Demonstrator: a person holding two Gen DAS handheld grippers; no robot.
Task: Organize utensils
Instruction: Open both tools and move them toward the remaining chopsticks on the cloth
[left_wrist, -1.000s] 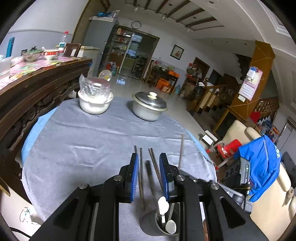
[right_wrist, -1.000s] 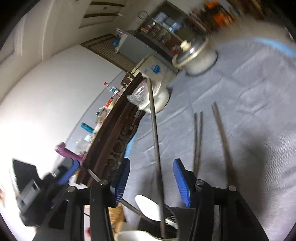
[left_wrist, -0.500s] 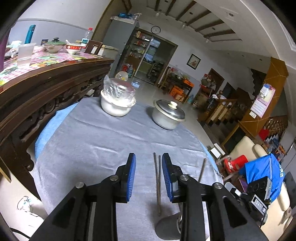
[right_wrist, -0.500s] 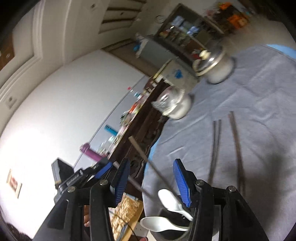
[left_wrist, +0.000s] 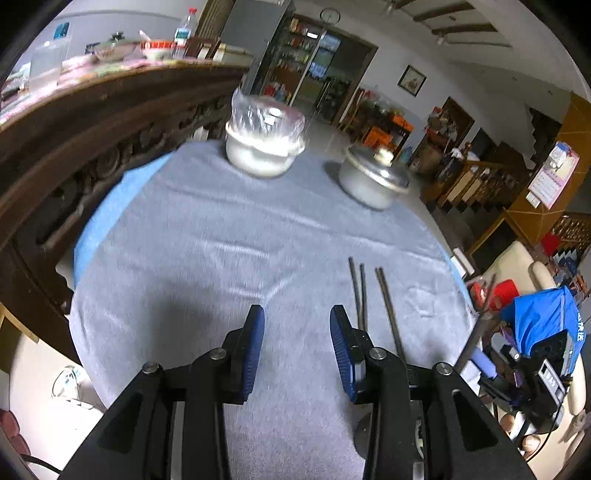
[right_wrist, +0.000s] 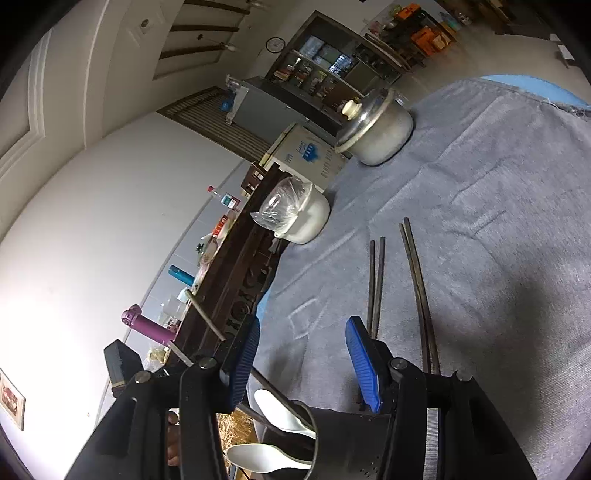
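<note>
Dark chopsticks (left_wrist: 373, 299) lengthwise toward pots; left tool (left_wrist: 297, 317), right tool (right_wrist: 303, 328) both released.

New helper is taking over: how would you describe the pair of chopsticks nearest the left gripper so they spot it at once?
On the grey tablecloth, look near the front edge, right of the left gripper. Two dark pairs lie side by side; yours is the left pair, its near ends hidden behind the gripper's right finger, while the other pair lies clear.
</note>
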